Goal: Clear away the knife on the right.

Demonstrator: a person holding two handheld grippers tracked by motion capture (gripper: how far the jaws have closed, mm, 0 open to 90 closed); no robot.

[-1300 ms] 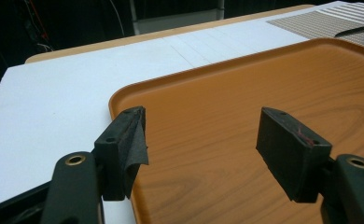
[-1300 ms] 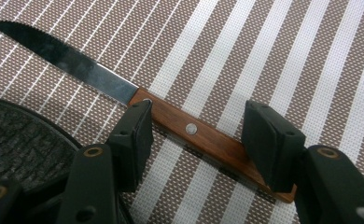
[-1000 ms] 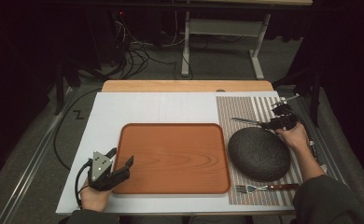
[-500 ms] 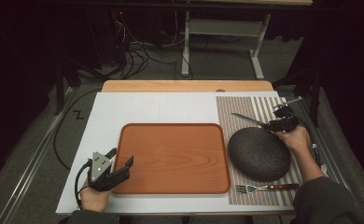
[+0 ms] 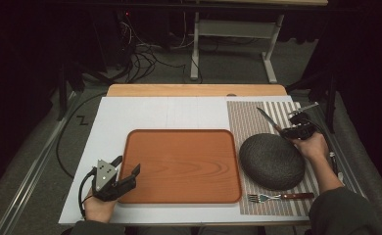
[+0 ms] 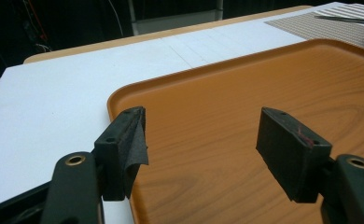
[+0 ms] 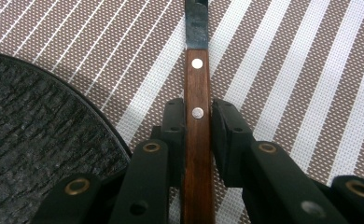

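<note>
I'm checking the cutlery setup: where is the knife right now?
In the high view the knife lies at the far right of the table on the striped placemat, just beyond the dark round plate, its wooden handle clamped in the right gripper.

An orange wooden tray [image 6: 245, 116] lies under and ahead of my left jaws, on a white board [image 6: 54, 102]. Just left of my right jaws sits a dark rough plate [image 7: 35, 130] on a striped placemat [image 7: 311, 70]. A fork [image 5: 277, 197] lies well behind them.
</note>
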